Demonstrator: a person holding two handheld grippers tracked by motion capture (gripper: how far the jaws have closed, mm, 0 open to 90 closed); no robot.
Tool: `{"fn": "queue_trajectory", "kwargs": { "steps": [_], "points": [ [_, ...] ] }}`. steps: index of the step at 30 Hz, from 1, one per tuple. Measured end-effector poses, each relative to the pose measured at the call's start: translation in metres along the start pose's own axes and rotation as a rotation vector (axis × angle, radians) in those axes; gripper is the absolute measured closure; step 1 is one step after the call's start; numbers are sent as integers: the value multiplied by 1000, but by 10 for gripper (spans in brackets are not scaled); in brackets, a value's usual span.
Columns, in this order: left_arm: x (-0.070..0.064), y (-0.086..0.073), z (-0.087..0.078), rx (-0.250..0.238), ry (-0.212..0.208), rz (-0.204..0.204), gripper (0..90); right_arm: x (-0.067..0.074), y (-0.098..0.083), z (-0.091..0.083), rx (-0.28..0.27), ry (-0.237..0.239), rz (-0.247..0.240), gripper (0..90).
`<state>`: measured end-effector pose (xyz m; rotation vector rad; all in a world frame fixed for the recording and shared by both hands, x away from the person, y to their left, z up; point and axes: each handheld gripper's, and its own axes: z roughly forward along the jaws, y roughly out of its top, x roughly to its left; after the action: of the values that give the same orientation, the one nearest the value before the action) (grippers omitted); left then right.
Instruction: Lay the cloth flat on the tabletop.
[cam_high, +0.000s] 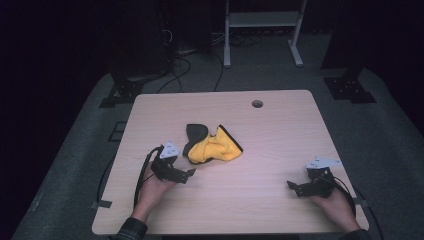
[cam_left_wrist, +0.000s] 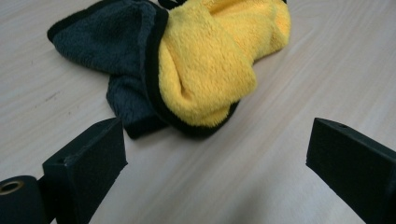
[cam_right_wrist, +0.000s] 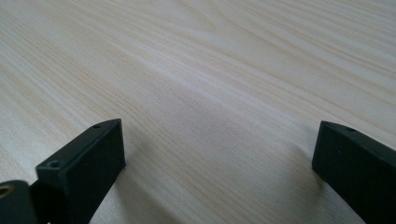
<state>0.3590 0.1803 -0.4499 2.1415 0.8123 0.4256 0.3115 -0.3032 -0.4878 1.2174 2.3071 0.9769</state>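
A: Start with the largest item. Where is the table (cam_high: 280, 125) relative to the cloth (cam_high: 212, 145)?

B: The table lies under the cloth. The cloth sits crumpled near its middle, yellow face up, dark face folded out at the far left.

A: Left gripper (cam_high: 176, 172)?

B: Just beside the cloth, on its near-left side. Jaws spread wide, gripping nothing, aimed at the nearest cloth edge, probably to pinch it.

A: Right gripper (cam_high: 307, 186)?

B: Well apart from the cloth, near-right. Jaws also wide apart and unloaded, facing bare wood, likely waiting.
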Motion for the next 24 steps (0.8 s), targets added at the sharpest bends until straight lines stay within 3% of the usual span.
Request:
{"fn": "queue_trajectory", "kwargs": {
  "steps": [11,18,23,24],
  "points": [
    [7,20,23,9,16,31,54,0,0,0,0,0,0,16],
    [12,27,42,31,-1,29,59,0,0,0,0,0,0,16],
    [13,28,54,45,-26,21,150,0,0,0,0,0,0,16],
    [12,28,56,43,-32,27,216,0,0,0,0,0,0,16]
  ]
}}
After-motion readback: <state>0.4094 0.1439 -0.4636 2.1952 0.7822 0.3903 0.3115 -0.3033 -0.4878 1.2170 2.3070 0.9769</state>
